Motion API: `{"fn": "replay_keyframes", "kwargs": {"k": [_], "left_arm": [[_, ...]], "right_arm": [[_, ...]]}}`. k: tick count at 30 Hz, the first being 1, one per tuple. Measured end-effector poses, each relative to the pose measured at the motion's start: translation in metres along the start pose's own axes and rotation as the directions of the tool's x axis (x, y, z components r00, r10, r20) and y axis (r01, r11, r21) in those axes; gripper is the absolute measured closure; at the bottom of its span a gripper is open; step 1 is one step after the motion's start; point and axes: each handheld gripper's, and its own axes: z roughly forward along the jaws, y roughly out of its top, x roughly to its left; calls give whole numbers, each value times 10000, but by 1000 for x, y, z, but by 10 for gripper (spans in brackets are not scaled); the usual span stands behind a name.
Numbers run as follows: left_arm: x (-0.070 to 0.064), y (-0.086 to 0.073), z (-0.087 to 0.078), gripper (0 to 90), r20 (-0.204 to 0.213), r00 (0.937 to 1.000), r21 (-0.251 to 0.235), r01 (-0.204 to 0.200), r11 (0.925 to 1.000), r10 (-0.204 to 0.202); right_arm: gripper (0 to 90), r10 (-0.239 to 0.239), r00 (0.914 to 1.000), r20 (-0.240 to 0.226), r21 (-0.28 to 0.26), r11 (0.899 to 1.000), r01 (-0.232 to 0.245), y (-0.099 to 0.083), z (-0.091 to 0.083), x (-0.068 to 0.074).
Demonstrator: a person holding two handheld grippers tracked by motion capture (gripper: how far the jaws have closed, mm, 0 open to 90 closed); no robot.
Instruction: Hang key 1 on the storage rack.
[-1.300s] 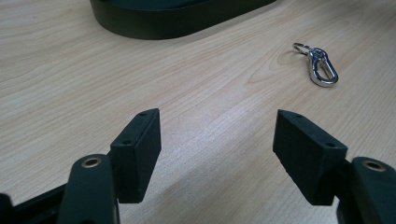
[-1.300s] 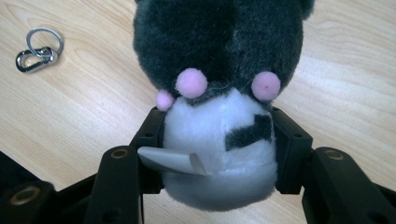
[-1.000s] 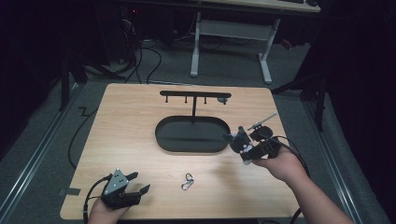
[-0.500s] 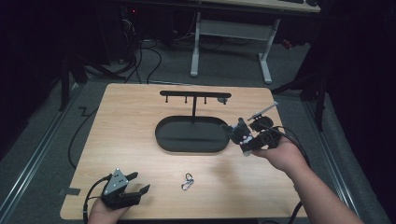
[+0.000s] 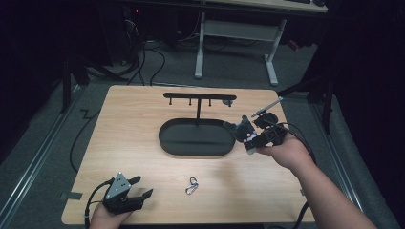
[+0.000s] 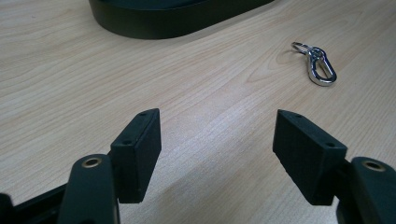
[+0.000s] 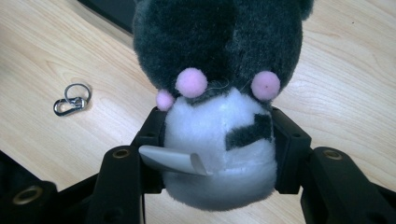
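A small grey and white plush toy (image 7: pixel 217 93) with pink pompoms is clamped between the jaws of my right gripper (image 7: pixel 217 147). In the high view that gripper (image 5: pixel 247 138) holds the plush toy (image 5: pixel 242 129) just right of the black oval tray (image 5: pixel 196 137), above the table. A silver carabiner keyring (image 5: pixel 191 185) lies on the wood near the front edge; it also appears as the keyring (image 6: pixel 318 64) and the keyring (image 7: pixel 71 100). My left gripper (image 5: pixel 137 188) rests at the front left corner, open, with nothing between its jaws (image 6: pixel 217 149).
A black T-shaped rack (image 5: pixel 199 99) with small hooks rises from the tray's far side. The wooden table (image 5: pixel 129 129) has dark floor, cables and a white desk frame (image 5: pixel 234 43) beyond its far edge.
My right gripper has carried the plush toy up and away from the front, closer to the tray's right end. The left gripper and the keyring have stayed put.
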Motion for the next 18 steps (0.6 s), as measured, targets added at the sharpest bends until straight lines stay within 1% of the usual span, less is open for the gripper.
{"fn": "replay_keyframes", "kwargs": {"k": [2,3,9,10,18], "left_arm": [[0,0,0,331,-3,10000,-3,2,10000,-2],[0,0,0,331,-4,10000,-4,1,10000,-1],[0,0,0,331,71,10000,39,7,10000,-7],[0,0,1,331,84,10000,57,1,10000,-1],[0,0,0,331,89,10000,35,6,10000,-6]], "right_arm": [[500,12,10000,-44,-12,10000,-12,1,0,0],[501,97,10000,-4,-12,10000,-97,3,-2,0],[500,39,10000,69,-85,10000,-39,9,-8,0],[500,2,9999,159,-108,9999,-1,12,-10,1],[500,95,9996,249,-175,9998,-91,23,-15,2]]}}
